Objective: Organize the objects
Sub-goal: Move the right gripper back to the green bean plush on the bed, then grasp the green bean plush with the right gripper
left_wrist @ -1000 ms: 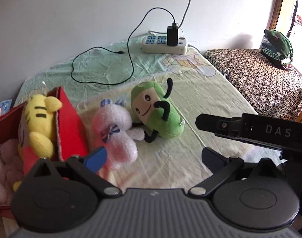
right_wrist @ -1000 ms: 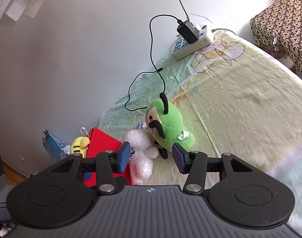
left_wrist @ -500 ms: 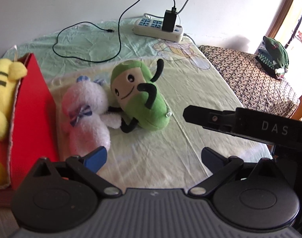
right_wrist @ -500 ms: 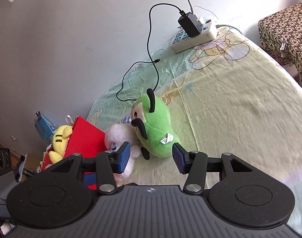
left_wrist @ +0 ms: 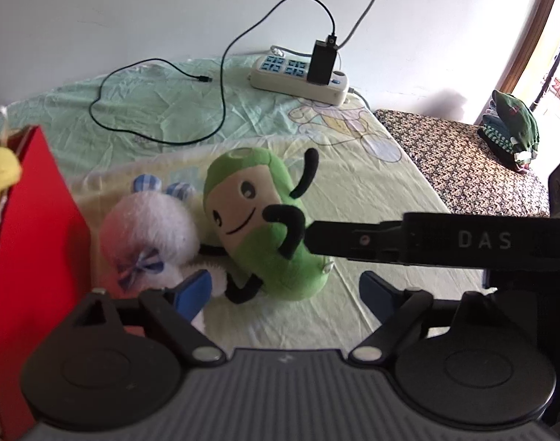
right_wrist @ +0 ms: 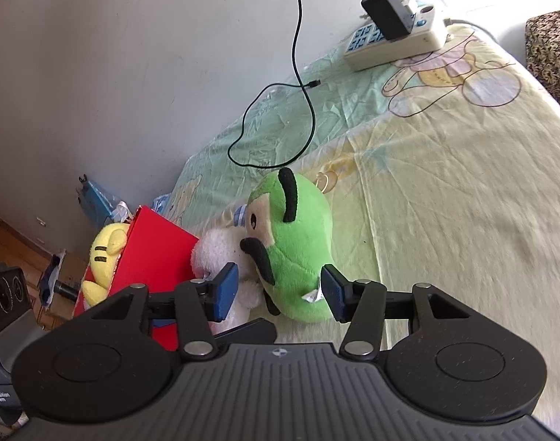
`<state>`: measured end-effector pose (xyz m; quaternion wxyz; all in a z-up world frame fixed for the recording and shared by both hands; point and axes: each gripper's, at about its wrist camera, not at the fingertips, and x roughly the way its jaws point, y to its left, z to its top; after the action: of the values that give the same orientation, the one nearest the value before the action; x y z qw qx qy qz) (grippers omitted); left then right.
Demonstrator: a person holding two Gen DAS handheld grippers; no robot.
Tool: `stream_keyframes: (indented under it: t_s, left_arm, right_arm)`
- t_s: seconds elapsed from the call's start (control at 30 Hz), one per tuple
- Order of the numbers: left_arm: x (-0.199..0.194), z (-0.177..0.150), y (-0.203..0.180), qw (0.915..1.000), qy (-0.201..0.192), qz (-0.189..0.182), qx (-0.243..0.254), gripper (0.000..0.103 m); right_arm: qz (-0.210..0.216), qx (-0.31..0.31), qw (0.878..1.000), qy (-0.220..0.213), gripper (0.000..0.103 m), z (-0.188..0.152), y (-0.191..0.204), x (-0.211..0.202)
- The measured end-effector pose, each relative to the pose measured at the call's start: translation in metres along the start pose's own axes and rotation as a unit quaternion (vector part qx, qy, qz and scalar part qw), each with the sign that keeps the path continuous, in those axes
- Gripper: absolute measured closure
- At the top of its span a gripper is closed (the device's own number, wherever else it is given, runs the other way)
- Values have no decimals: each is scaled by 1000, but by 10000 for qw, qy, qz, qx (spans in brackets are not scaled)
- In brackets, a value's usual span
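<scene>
The green plush (left_wrist: 265, 228) lies centre frame in the left wrist view, on the pale printed bedsheet (left_wrist: 371, 191). Its long axis runs from the upper left, where its rounded top points, down to the lower right, face up with black arms raised. Pressed against its left flank sits the white fluffy plush (left_wrist: 147, 235), and left of that the red box (left_wrist: 26, 220) wall, with a yellow plush (right_wrist: 103, 253) poking out of the box. In the right wrist view the right gripper (right_wrist: 278, 290) is spread wide, blue pads flanking the green plush's lower end, gripping nothing. The left gripper (left_wrist: 283, 294) gapes wide too, empty, just below the plush. Open sheet stretches right of the toy; a power strip (left_wrist: 298, 79) and black cable (left_wrist: 221, 110) lie toward the wall at the top.
</scene>
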<state>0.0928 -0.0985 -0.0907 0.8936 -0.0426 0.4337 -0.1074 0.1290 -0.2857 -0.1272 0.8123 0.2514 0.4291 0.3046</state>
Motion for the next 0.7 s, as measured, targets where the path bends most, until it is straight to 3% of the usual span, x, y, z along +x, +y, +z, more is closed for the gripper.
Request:
stream_keyframes:
  t_s: [0.13,0.3,0.7]
  left_arm:
    - [15,6,-3,9999,74,-61,59,27]
    - [32,15,2,9998,171,-83,-33,29]
    - [54,25,12,9997,198,111,-53,24]
  right_arm:
    - [57,151,9999,56,48,9,-10,10]
    - [257,407,9987,144,45,17,-19,22]
    - [755,868,9926,385,43,23,-35,56]
